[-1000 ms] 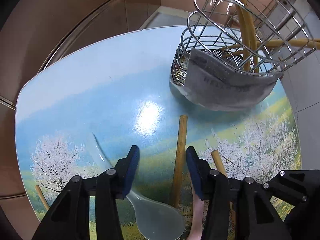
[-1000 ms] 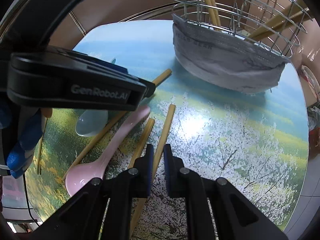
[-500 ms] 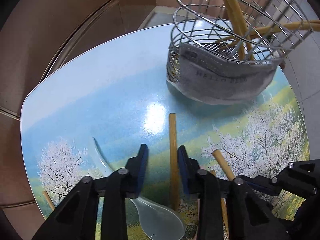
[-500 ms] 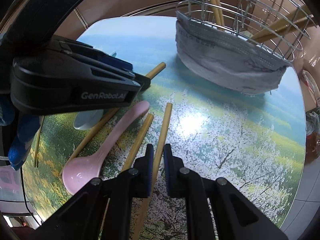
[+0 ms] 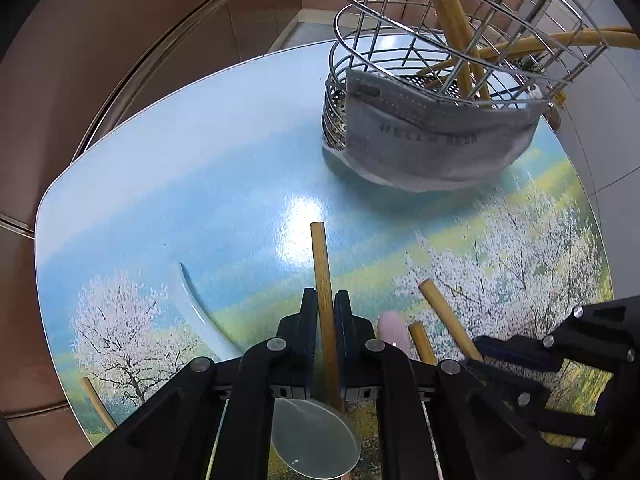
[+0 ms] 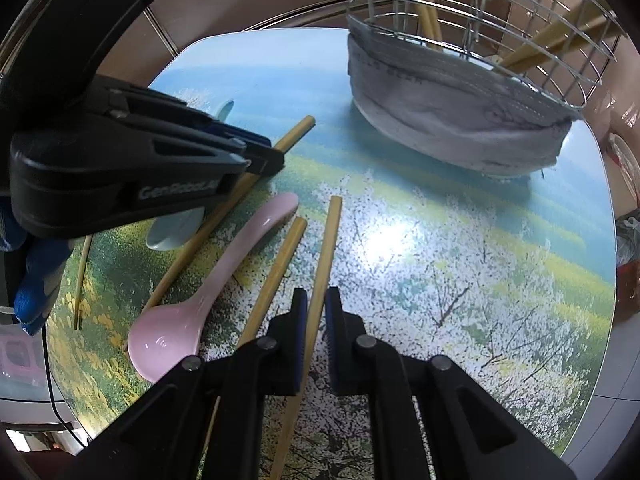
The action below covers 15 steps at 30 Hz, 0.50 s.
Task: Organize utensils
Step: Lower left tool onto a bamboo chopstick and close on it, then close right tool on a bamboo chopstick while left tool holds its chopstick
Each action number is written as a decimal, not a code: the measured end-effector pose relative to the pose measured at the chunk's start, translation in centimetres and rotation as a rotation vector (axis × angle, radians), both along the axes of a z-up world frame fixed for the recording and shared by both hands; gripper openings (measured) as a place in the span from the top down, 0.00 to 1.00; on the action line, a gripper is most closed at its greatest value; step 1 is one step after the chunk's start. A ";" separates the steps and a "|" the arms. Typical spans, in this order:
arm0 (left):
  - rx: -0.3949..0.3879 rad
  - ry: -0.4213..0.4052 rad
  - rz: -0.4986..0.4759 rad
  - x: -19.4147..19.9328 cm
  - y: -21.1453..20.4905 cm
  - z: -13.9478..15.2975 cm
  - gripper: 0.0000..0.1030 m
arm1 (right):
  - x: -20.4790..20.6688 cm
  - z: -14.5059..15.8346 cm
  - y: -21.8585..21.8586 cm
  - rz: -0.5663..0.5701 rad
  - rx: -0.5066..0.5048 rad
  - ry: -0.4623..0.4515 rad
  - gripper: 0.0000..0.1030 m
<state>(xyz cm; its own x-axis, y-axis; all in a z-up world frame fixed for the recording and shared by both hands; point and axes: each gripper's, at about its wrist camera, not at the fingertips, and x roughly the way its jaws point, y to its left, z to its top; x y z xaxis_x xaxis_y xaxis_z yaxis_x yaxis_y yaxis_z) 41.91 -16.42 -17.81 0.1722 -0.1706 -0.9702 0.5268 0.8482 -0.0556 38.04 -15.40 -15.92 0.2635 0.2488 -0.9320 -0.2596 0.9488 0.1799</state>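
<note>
My left gripper (image 5: 326,306) has its jaws pinched narrow on a wooden chopstick (image 5: 322,276), which runs straight fwd between the fingers and pokes out past the tips. Under the left gripper body, just behind the tips, sits the bowl of a pale translucent spoon (image 5: 316,440); its handle curves off to the left of the fingers.

My right gripper (image 6: 316,308) is also nearly closed w/ a second chopstick (image 6: 326,256) between the fingers. The left pad looks to be touching it, but a thin gap shows on the right side, so I can't tell if the grip is firm.

Just left of the right tips lies a third chopstick (image 6: 276,276), roughly parallel to mine. Next left again is a pink spoon (image 6: 212,284), bowl toward me, handle pointing away. All rest on the table (image 6: 460,280), printed w/ blossom trees and blue sky.

Farther fwd, ahead and to the right of both grippers, stands a wire utensil basket (image 5: 460,52) w/ a grey face mask (image 5: 436,148) wrapped round its lower part. Several chopsticks already stand in it, leaning at angles.
</note>
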 end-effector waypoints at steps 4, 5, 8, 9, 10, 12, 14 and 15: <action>-0.013 0.010 -0.004 -0.5 0.9 0.1 0.93 | -0.2 0.1 -0.3 0.001 -0.003 0.002 0.92; -0.015 0.011 -0.007 -0.6 1.2 0.1 0.93 | -0.1 0.1 -0.5 0.003 -0.005 0.003 0.92; -0.019 0.016 -0.009 -1.0 2.1 0.1 0.94 | -0.1 0.2 -0.3 0.011 -0.019 0.007 0.92; -0.020 0.018 -0.007 -1.1 2.3 0.0 0.94 | 0.1 0.2 0.0 0.014 -0.024 0.009 0.92; -0.022 0.023 -0.005 -1.2 2.5 0.0 0.94 | 0.2 0.2 0.1 0.021 -0.031 0.013 0.92; -0.023 0.034 0.001 -1.3 3.3 0.0 0.94 | 0.5 0.2 0.7 0.033 -0.047 0.021 0.90; -0.021 0.052 0.009 -1.1 4.2 0.0 0.94 | 0.8 0.3 1.4 0.052 -0.070 0.029 0.90; -0.022 0.064 0.015 -1.0 4.4 0.0 0.94 | 1.0 0.3 1.9 0.059 -0.078 0.034 0.90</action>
